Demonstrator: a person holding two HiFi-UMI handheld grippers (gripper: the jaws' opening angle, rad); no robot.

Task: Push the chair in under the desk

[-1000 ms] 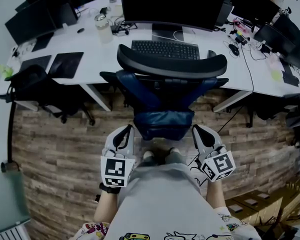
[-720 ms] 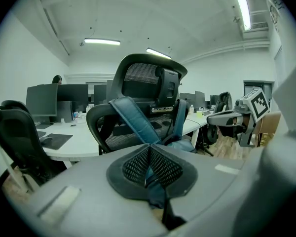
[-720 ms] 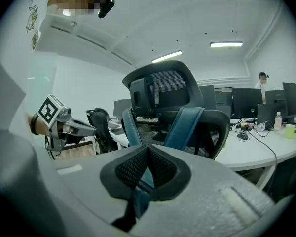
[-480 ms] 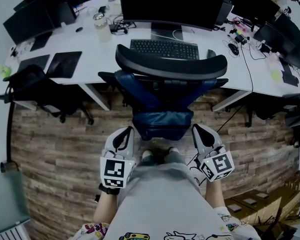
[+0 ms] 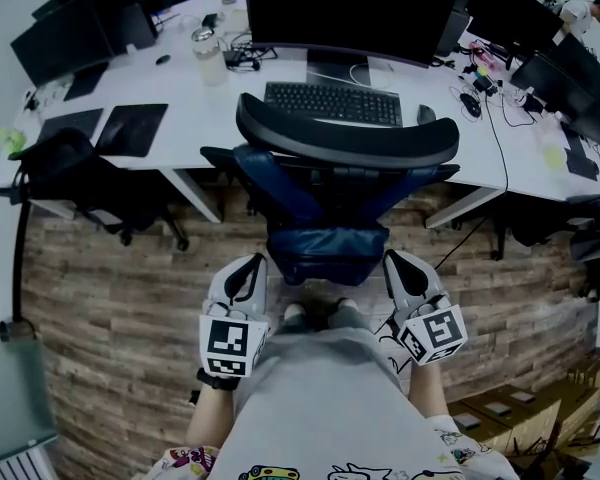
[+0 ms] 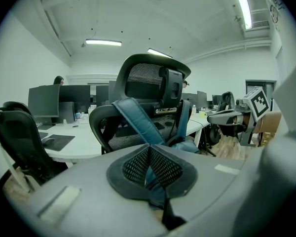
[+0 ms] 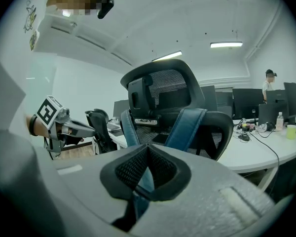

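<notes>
A black mesh office chair (image 5: 328, 193) with blue straps and a curved headrest (image 5: 345, 140) faces the white desk (image 5: 205, 118), its seat still out over the wooden floor. Both grippers hang low just behind the chair back, apart from it. My left gripper (image 5: 250, 264) is shut and empty, at the chair's left rear. My right gripper (image 5: 396, 262) is shut and empty, at its right rear. In the left gripper view the closed jaws (image 6: 149, 149) point at the chair (image 6: 148, 95). The right gripper view shows the same over its own jaws (image 7: 148, 148), with the chair (image 7: 175, 107) ahead.
On the desk stand a large monitor (image 5: 350, 13), a keyboard (image 5: 332, 103) and a bottle (image 5: 207, 56). A second black chair (image 5: 75, 183) is tucked in at the left. Desk legs (image 5: 195, 193) flank the chair. More desks and monitors stand at the right (image 5: 560, 88).
The head view has shifted slightly, so the desk and chair sit a little lower and to the right. Both grippers stay shut in the same place behind the chair.
</notes>
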